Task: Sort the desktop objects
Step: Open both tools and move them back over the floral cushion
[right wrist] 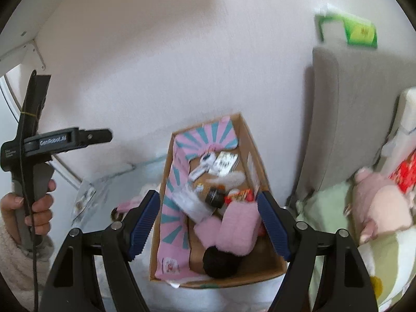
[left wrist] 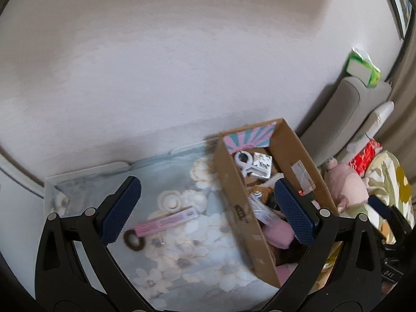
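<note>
My left gripper [left wrist: 208, 208] is open wide, with nothing between its blue pads. It hangs above a floral mat [left wrist: 197, 260]. On the mat lie a long pink box [left wrist: 166, 221], a brown hair tie [left wrist: 135, 240] and a white round piece [left wrist: 170, 201]. A cardboard box [left wrist: 241, 208] stands at the mat's right. My right gripper [right wrist: 208, 215] is open above that cardboard box [right wrist: 262, 267] and grips nothing. Inside lie a pink fluffy item [right wrist: 234, 231], a black round thing [right wrist: 221, 262], a dark jar [right wrist: 215, 196], a red packet [right wrist: 239, 195] and white bits.
A wall rises right behind the table. To the right are a grey headboard [right wrist: 343, 119], a green tissue pack [right wrist: 358, 32] on top of it and a pink plush toy [right wrist: 377, 208] on bedding. A person's hand [right wrist: 33, 208] holds the other gripper's handle at the left.
</note>
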`<state>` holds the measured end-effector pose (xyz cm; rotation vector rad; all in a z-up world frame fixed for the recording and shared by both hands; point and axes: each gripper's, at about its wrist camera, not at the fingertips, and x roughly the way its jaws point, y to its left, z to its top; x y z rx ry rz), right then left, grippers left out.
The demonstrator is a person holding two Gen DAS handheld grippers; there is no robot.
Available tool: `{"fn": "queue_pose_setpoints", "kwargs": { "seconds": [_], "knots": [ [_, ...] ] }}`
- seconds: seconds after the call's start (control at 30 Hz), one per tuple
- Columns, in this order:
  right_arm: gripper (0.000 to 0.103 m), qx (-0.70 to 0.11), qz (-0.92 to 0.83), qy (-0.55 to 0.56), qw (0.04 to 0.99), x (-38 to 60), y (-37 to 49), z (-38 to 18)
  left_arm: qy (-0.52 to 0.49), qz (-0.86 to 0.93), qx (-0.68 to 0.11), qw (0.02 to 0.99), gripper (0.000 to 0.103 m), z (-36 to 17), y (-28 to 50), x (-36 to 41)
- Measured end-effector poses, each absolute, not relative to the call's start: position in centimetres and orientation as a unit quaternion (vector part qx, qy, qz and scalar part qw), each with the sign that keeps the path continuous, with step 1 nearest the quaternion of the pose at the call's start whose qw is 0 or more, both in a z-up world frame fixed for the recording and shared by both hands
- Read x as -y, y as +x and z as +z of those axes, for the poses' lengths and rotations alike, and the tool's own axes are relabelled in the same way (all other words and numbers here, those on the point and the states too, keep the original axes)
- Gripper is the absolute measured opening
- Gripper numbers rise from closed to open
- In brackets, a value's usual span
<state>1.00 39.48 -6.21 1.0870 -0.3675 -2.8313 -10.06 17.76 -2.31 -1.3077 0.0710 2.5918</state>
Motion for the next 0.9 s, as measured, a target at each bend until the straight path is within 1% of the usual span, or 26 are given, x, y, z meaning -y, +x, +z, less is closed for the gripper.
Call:
{"fn": "queue_pose_setpoints", "kwargs": {
  "seconds": [0.1,0.2,0.43,0.47,0.53,0.63,0.73,0.8,0.9],
  "knots": [
    [0.074,0.101,-0.938,0.33,0.044,-38.7,1.4,-5.0,-0.439,0.892,-0.017,0.112,0.102,-1.6,-9.6,-16.6],
    [0.074,0.091,-0.939,0.328,0.044,-38.1,1.4,-4.6,-0.432,0.895,-0.01,0.109,0.102,-1.0,-9.2,-15.5],
    [0.074,0.107,-0.941,0.318,0.043,-37.4,2.0,-4.7,-0.418,0.903,-0.006,0.098,0.102,0.0,-7.9,-13.0],
    [0.075,0.107,-0.943,0.313,0.035,-37.2,2.1,-4.7,-0.413,0.905,0.0,0.099,0.102,0.2,-7.7,-12.4],
    [0.08,0.096,-0.948,0.302,0.02,-36.9,2.5,-4.5,-0.399,0.912,0.012,0.097,0.102,0.3,-7.2,-11.4],
    [0.082,0.059,-0.959,0.276,0.001,-35.8,3.0,-4.1,-0.361,0.929,0.023,0.075,0.102,0.5,-6.0,-9.4],
    [0.087,0.036,-0.961,0.274,0.002,-34.6,2.7,-3.8,-0.342,0.939,0.007,0.043,0.102,0.6,-5.3,-7.6],
    [0.087,0.034,-0.96,0.278,0.015,-33.9,2.2,-3.7,-0.365,0.931,-0.02,0.017,0.102,0.2,-5.6,-6.5],
    [0.087,0.036,-0.953,0.298,0.037,-32.8,1.4,-4.1,-0.397,0.917,-0.044,0.006,0.102,-1.0,-6.0,-5.0]
  ]
}}
